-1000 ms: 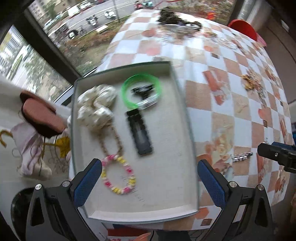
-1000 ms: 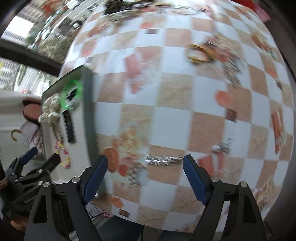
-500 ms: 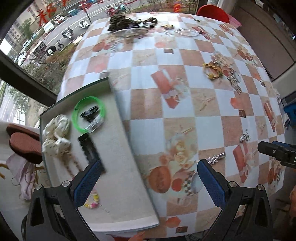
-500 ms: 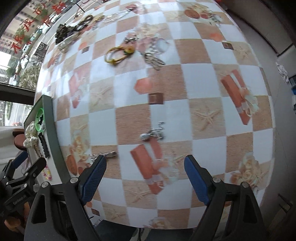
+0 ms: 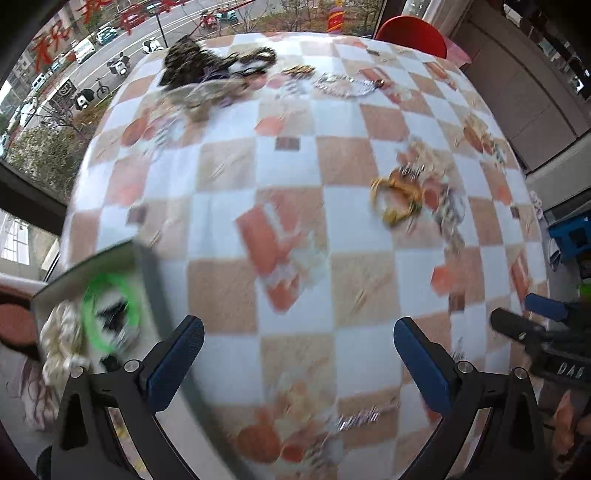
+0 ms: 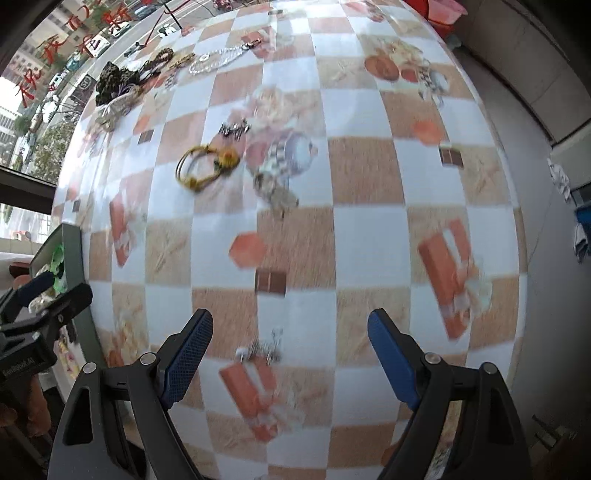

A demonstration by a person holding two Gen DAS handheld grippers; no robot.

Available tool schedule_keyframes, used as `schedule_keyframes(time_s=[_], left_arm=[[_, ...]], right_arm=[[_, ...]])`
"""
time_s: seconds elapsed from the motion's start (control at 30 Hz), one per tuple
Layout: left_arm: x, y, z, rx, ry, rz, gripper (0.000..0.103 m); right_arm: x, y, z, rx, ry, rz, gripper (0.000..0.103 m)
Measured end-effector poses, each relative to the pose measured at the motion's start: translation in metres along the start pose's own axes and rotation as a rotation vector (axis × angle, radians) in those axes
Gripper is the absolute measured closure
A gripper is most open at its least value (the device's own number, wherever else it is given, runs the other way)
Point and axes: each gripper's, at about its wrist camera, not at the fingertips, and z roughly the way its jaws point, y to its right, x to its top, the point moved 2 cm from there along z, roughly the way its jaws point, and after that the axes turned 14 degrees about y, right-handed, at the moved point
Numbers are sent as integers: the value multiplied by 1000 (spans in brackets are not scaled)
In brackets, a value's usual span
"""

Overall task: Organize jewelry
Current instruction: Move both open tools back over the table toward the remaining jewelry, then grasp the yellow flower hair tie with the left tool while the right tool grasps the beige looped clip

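My left gripper (image 5: 297,354) is open and empty over the checked tablecloth, just right of the grey tray (image 5: 147,266). The tray holds a green bangle (image 5: 110,314) and a white scrunchie (image 5: 61,347). My right gripper (image 6: 290,350) is open too, pointing straight down. A small silver charm (image 6: 264,349) lies on the cloth below it, between the fingers and untouched. Farther out lie a yellow bracelet (image 6: 207,166), a silver chain piece (image 6: 275,188) and a small dark clip (image 6: 234,129). A silver clip (image 5: 356,419) lies near the left gripper's right finger.
At the far edge sit a dark tangled pile (image 6: 114,79) and a pearl necklace (image 6: 218,61). A red chair (image 5: 410,35) stands beyond the table. The table's edge and the floor run along the right. Each gripper shows at the other view's side.
Both views have swept rightward across the table. The tray slid from the middle of the left wrist view to its lower left corner. Both grippers stayed open and empty.
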Motion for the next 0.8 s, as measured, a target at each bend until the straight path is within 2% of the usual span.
schedule_keyframes(time_s=[0.1, 0.17, 0.2, 0.33, 0.53, 0.57, 0.8], left_arm=[[15, 10, 17, -15, 6, 9, 0], [23, 16, 30, -11, 3, 20, 8], [27, 19, 37, -12, -5, 22, 8], [39, 28, 64, -26, -13, 24, 8], [52, 40, 90, -45, -12, 26, 8], [54, 42, 94, -44, -12, 30, 15], [61, 58, 109, -9, 4, 81, 22]], right_arm=[[13, -2, 11, 2, 18, -25, 15], [20, -3, 19, 7, 29, -45, 20], [24, -4, 24, 11, 32, -58, 25], [33, -6, 38, 25, 39, -80, 34], [42, -12, 58, 41, 60, -122, 41], [43, -13, 60, 43, 65, -131, 42], [48, -23, 69, 33, 102, -192, 47]])
